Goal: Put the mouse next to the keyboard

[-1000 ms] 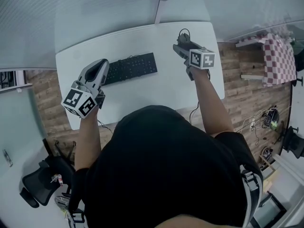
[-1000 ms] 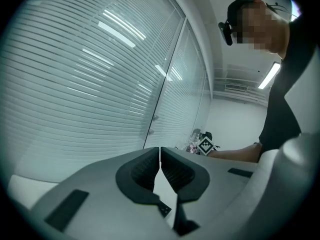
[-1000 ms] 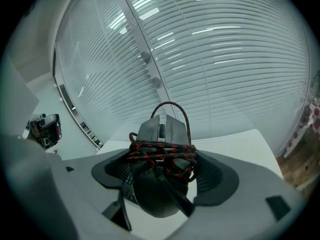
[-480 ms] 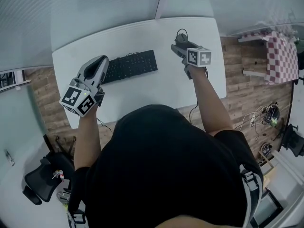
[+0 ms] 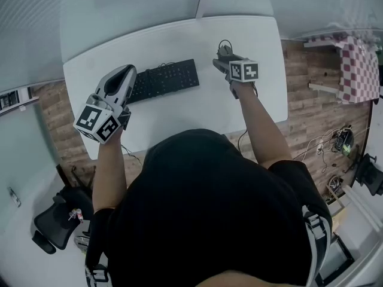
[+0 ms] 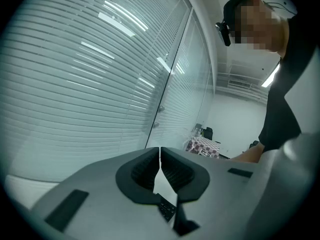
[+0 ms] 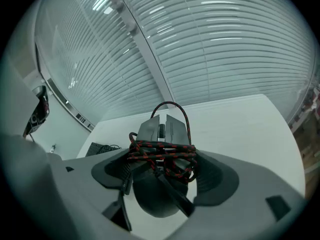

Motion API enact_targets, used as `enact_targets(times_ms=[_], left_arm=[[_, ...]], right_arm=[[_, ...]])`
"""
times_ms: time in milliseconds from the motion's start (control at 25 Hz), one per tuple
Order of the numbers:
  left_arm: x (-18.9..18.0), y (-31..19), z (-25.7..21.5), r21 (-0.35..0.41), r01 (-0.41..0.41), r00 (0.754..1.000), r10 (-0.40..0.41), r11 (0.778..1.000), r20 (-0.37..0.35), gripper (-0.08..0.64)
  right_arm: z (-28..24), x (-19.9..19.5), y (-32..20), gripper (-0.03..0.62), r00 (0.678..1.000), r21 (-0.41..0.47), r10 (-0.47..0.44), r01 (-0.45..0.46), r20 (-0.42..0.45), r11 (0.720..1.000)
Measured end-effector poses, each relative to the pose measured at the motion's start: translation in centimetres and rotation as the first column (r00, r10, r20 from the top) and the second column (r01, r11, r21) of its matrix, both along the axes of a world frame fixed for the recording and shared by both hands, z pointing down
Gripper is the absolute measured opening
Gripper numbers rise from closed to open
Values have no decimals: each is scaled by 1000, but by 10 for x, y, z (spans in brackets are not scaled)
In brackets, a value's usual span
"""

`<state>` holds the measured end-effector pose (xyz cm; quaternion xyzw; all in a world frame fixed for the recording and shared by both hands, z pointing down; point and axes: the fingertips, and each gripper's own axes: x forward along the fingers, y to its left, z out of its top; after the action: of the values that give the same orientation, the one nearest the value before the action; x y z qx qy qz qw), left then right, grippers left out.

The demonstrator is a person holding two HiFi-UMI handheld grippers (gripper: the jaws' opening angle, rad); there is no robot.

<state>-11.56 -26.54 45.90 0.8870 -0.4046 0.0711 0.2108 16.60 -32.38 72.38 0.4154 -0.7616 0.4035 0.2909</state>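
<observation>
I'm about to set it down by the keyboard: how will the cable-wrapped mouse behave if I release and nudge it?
The mouse looks like a rigid shell, so it should slide rather than roll on the smooth white table. Its braided cable is wound round the body; loops under it may make it rock or snag.

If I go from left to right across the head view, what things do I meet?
First the left tool → black keyboard → right tool gripping the mouse → red-checkered table.

Cool, even light; fisheye edges
</observation>
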Motion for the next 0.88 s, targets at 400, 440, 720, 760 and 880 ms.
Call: enact_targets(times_ms=[400,440,720,760,880], left_arm=[[5,-10,15,-29,-14,1000,14,999,5,25],[5,-11,16,-32,-14,1000,14,999,5,25],[7,-16,23,-44,-22,1000,22,999,3,25],[7,-16,25,-47,-21,1000,21,999,3,25],[5,-17,30,-55,-16,1000,16,998,0,25]], right_arm=[[47,7,11,411,997,-65,-33,28,-68,997],[50,6,13,411,997,-75,-36,31,-67,997],[80,8,25,411,994,-122,-47,35,-100,992],[83,9,25,411,994,-126,-48,34,-103,991],[91,7,28,411,992,-140,-54,38,-115,989]])
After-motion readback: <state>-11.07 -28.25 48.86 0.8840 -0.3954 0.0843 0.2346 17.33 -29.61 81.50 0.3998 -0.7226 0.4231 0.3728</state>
